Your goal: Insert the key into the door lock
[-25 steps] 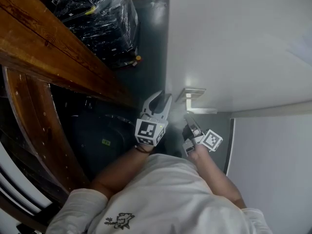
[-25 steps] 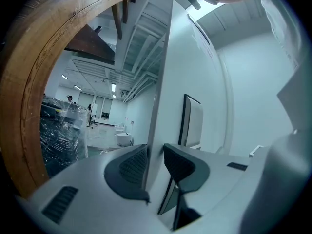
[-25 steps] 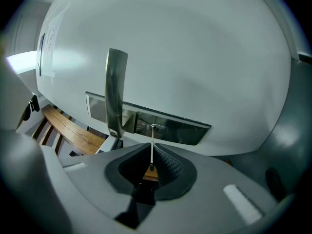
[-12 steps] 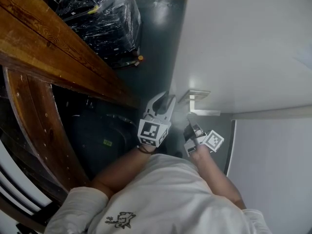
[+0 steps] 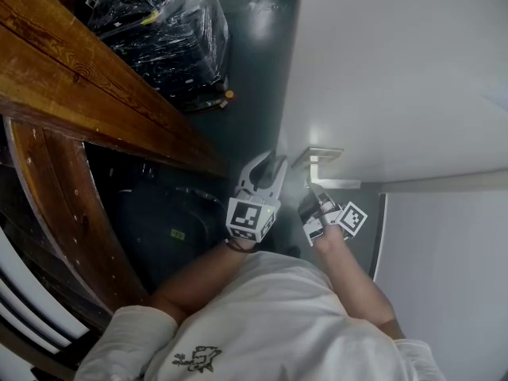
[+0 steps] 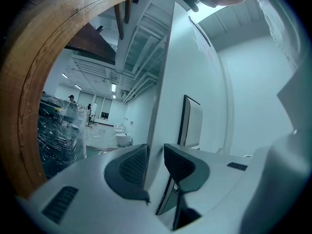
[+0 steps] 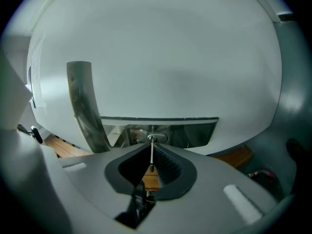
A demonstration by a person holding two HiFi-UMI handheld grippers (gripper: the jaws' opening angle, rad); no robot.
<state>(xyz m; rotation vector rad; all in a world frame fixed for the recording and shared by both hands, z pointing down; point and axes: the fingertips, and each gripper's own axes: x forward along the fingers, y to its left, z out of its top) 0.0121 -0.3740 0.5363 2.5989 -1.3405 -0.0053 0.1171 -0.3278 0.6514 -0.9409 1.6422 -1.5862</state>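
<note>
My right gripper (image 7: 152,164) is shut on a thin metal key (image 7: 152,154), seen edge on. The key's tip sits at the keyhole cylinder (image 7: 157,139) in the shiny lock plate (image 7: 195,133) of the white door (image 7: 170,57). A curved metal handle (image 7: 84,106) stands left of the plate. In the head view the right gripper (image 5: 312,199) is right under the door handle (image 5: 319,159). My left gripper (image 5: 266,167) is open at the door's free edge (image 6: 163,82), its dark pads (image 6: 131,165) on either side of that edge; I cannot tell whether they touch it.
A heavy brown wooden beam (image 5: 87,86) runs along the left with a curved wooden arch (image 5: 48,213) below it. Plastic-wrapped black goods (image 5: 159,30) stand on the grey floor behind. A white wall (image 5: 444,284) meets the door frame at the right.
The right gripper has edged up and closer to the door's lock plate with the key. The left gripper has kept its place at the door's edge.
</note>
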